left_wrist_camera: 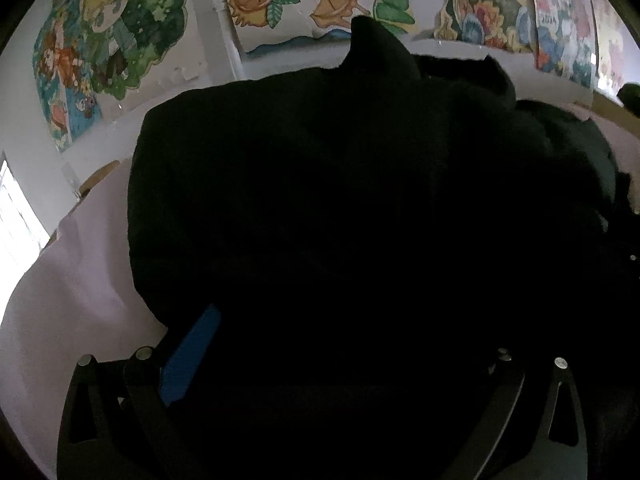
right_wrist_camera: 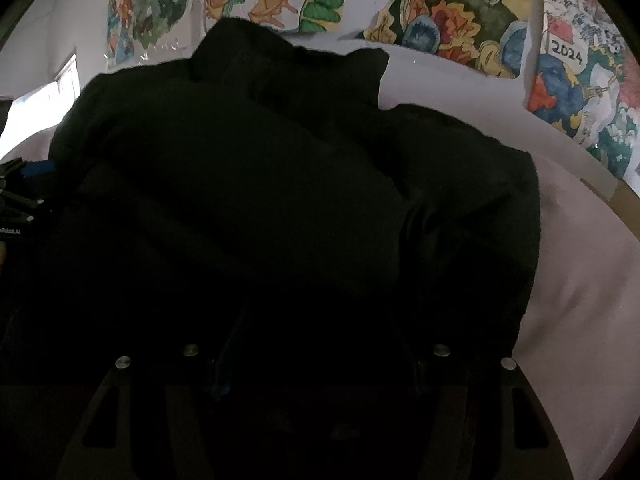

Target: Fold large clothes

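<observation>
The left gripper (left_wrist_camera: 320, 360) and right gripper (right_wrist_camera: 316, 360) are both buried under the black garment (left_wrist_camera: 320, 184); whether either is clamped cannot be told; the garment lies bunched on a pale pink sheet (right_wrist_camera: 580, 300); colourful posters (left_wrist_camera: 320, 0) hang behind.

black garment (left_wrist_camera: 320, 200) | bunched, partly folded | lying on pale surface

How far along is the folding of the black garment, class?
Done: the black garment already lies bundled in layers on the pale sheet. In hand: both tongs sit low at its near edge; only the left tongs' blue pad shows, grip unclear. Left: squaring the bumpy far edge.
</observation>
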`<state>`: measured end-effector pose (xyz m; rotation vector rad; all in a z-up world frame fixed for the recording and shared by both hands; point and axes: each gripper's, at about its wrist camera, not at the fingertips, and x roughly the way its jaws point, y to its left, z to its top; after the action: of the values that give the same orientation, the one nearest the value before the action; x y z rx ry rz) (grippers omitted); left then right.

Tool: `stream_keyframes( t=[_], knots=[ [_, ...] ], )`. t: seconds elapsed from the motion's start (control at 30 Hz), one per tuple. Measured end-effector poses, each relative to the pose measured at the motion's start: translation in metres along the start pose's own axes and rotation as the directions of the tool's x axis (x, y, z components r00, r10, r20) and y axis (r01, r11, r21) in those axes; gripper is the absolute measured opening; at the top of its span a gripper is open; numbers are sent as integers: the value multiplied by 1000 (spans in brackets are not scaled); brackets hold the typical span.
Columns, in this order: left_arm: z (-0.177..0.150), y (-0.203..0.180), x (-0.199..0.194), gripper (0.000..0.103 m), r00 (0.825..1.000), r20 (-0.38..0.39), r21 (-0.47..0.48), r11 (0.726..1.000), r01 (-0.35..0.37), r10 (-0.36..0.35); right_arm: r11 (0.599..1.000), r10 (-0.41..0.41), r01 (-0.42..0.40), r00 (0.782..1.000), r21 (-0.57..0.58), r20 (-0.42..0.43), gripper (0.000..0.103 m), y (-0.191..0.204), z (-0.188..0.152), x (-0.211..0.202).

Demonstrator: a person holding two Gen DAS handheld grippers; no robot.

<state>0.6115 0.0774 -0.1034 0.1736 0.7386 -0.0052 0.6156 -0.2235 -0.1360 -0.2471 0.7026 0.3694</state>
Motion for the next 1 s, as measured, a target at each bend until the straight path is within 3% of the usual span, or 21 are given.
stream_keyframes(
  t=[0.23,0.3,0.47,0.57,0.83,0.9,1.0],
  knots=[
    [13,9,-33,101,998,-4,-79,995,61,-61,999,-31,31,999,-17,13,70,2,18,-26],
    [20,12,-53,101,995,48,-105,990,89,-85,999,-31,31,999,10,40,78,-2,25,-37],
    [50,4,-77,101,985,148,-101,990,103,-87,993,-45,29,989,116,141,85,-19,55,-60],
    [87,-5,-68,101,981,191,-93,994,49,-31,983,-97,70,983,169,157,85,-22,91,-47],
    [161,-23,9,101,981,192,-107,993,56,-34,912,-16,-66,980,405,196,85,-51,148,21],
    [173,-22,26,101,979,205,-137,989,50,-21,884,12,-113,976,454,218,81,-61,147,37],
    [182,-20,43,101,975,220,-184,983,2,39,880,40,-134,977,455,211,57,-64,140,61]
  ],
)
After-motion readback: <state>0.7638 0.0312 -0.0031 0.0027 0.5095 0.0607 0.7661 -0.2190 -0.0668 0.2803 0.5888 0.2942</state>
